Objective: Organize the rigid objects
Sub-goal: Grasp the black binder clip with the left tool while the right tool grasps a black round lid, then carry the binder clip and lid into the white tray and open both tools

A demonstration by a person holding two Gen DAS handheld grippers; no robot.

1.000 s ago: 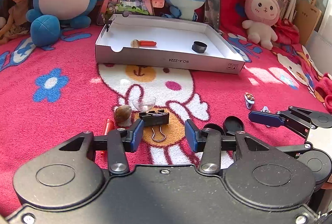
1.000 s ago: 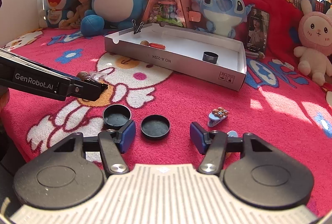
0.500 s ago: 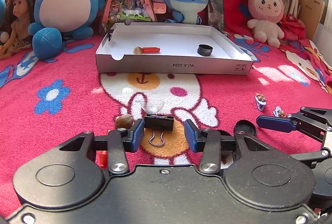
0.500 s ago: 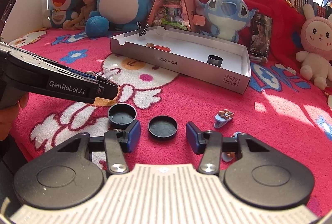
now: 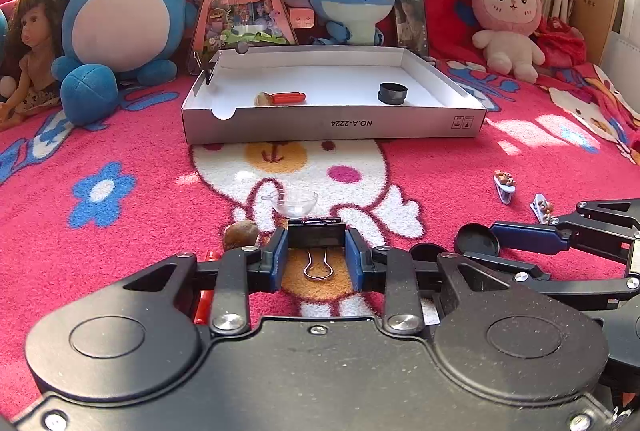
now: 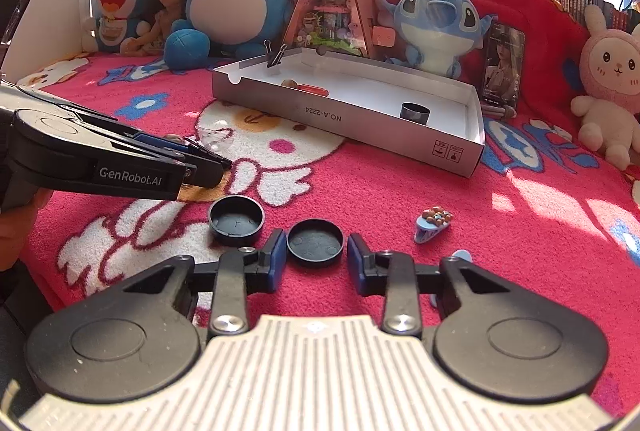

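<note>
On the red blanket [image 5: 120,251], the left gripper [image 5: 316,255] is closing onto the binder clip [image 5: 316,235] while the right gripper [image 6: 317,257] is closing around a black lid [image 6: 316,242], not yet touching, so either shallow grip risks slipping before reaching the box [image 5: 332,125].

Black binder clip [image 5: 316,234] flat on pink blanket, black round lid [image 6: 315,242] beside open cap [image 6: 236,220]
</note>
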